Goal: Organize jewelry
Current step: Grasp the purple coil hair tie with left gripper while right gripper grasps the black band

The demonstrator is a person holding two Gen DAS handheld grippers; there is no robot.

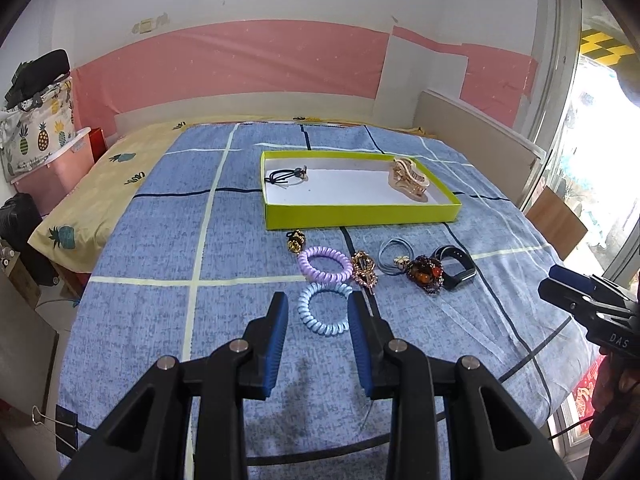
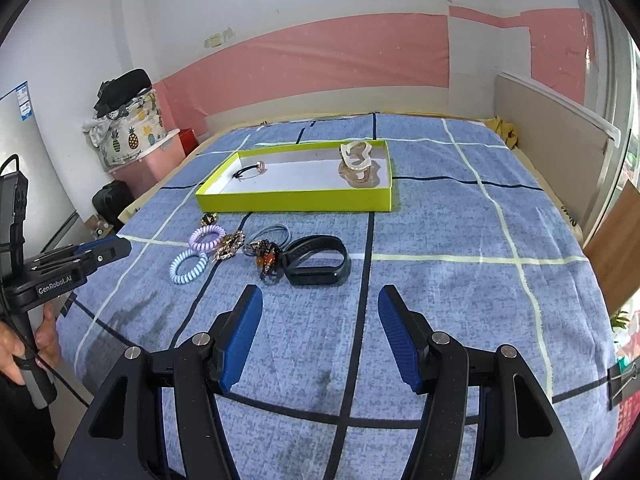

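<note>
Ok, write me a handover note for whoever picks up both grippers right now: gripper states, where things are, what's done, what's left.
Left hand-held gripper: open, empty, aimed at the blue coil tie.
Right hand-held gripper: open, empty, short of the black band.
Done: black hair tie and claw clip lie in the green box.
Left: seven pieces on the bedspread before the box, including the purple coil tie.

Jewelry on the bed, some already boxed

The green tray (image 1: 360,214) holds a black hair tie (image 1: 286,176) and gold claw clip (image 1: 410,180); coil ties (image 1: 324,292), brooches (image 1: 425,272) and black wristband (image 2: 316,266) lie in front.
</note>
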